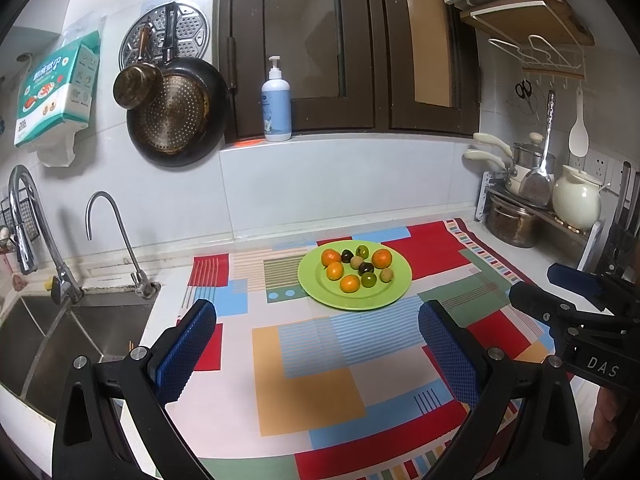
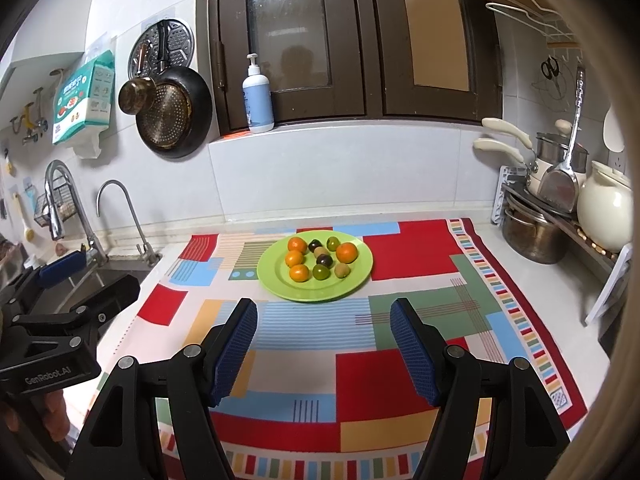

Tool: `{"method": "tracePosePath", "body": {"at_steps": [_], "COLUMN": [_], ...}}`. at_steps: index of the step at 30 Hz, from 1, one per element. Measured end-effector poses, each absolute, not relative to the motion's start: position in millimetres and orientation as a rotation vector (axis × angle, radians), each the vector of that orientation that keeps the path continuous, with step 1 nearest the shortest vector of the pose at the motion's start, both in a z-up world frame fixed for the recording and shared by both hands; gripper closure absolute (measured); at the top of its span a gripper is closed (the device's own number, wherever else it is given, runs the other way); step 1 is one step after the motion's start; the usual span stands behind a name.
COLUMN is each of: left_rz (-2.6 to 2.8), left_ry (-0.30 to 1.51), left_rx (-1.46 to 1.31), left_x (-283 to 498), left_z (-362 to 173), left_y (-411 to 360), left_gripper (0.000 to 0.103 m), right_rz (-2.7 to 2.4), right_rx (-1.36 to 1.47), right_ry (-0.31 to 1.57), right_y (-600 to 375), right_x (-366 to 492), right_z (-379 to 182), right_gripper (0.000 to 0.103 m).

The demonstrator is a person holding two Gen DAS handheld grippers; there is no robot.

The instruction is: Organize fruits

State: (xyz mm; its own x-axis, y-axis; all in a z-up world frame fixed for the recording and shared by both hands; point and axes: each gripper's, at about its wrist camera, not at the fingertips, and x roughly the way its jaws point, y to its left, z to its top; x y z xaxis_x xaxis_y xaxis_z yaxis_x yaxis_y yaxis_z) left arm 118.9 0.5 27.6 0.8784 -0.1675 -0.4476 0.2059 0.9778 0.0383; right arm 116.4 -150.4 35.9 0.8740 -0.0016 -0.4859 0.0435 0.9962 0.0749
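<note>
Currently both tongs are held open and empty above the near part of the patterned cloth [image 2: 408, 256]: the left gripper [image 1: 316, 354] toward the sink-side edge, the right gripper [image 2: 324, 350] beside it. A green plate [image 2: 352, 282] is set near the cloth's far edge, and the fruits [image 2: 320, 260] are gathered on it, four orange ones [image 1: 382, 258] among green, brown and dark ones.

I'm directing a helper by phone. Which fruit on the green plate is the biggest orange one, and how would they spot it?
Find the green plate on the patchwork cloth. Among its nine small fruits, look to the right side: the largest orange fruit sits there alone, while three smaller orange ones line the left.
</note>
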Motion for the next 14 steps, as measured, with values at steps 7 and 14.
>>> {"method": "tracePosePath", "body": {"at_steps": [7,14], "left_rz": [-0.192,-0.190], "left_ry": [0.467,0.475], "left_rx": [0.087,0.085], "left_x": [119.0,121.8], "left_z": [26.8,24.3], "left_y": [0.6,1.0], "left_gripper": [0.000,0.000], "right_rz": [-0.022,-0.020], "right_rx": [0.085,0.088], "right_ry": [0.512,0.520], "right_y": [-148.3,-146.3], "right_x": [116.5,117.7], "right_z": [33.9,31.0], "right_gripper": [0.033,0.033]}}
